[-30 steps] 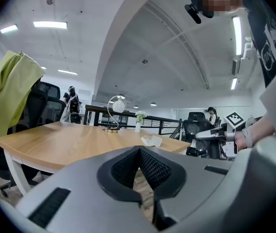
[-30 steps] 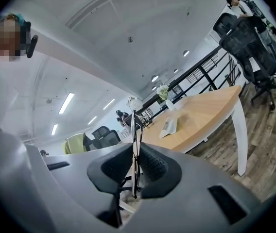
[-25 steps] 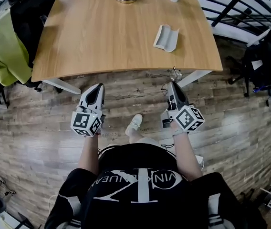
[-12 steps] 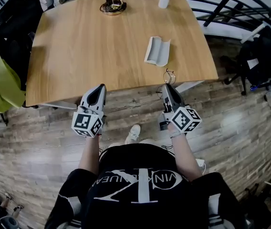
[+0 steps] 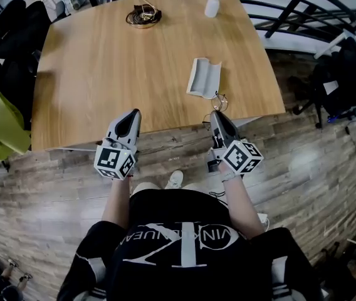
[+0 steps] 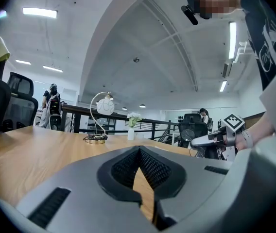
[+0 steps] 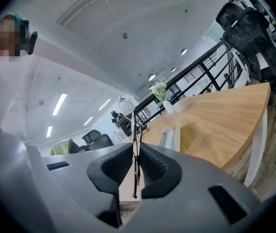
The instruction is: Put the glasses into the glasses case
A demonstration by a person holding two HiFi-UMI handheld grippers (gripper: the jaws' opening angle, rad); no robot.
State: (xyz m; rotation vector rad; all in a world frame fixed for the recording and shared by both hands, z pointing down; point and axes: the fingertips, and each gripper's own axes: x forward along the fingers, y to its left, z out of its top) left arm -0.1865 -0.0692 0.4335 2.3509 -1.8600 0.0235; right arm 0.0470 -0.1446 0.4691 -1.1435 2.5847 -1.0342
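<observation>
At the near edge of the wooden table [image 5: 103,74], the right gripper [image 5: 215,113] has its 2 pads pinched on the glasses [image 5: 219,100]. The thin wire frame is clamped between them. In the right gripper view the glasses [image 7: 136,144] show edge-on as 1 dark line. Their long axis stands upright between the pads, and the top rises above the jaw tips. From the head view, a round lens pokes out just ahead of the tips, over the table's edge.

The glasses case [image 5: 203,77] lies open on the table, hollow side up. Its long axis runs away from the person. Its near end is just beyond the glasses and slightly left of them, apart from them. In the right gripper view the case [image 7: 169,137] sits right of the frame.

The left gripper [image 5: 131,113] hangs at the same table edge, well apart from the case. Its jaw tips are pressed together on nothing [image 6: 139,152], and only bare tabletop shows through the gap behind them.
</observation>
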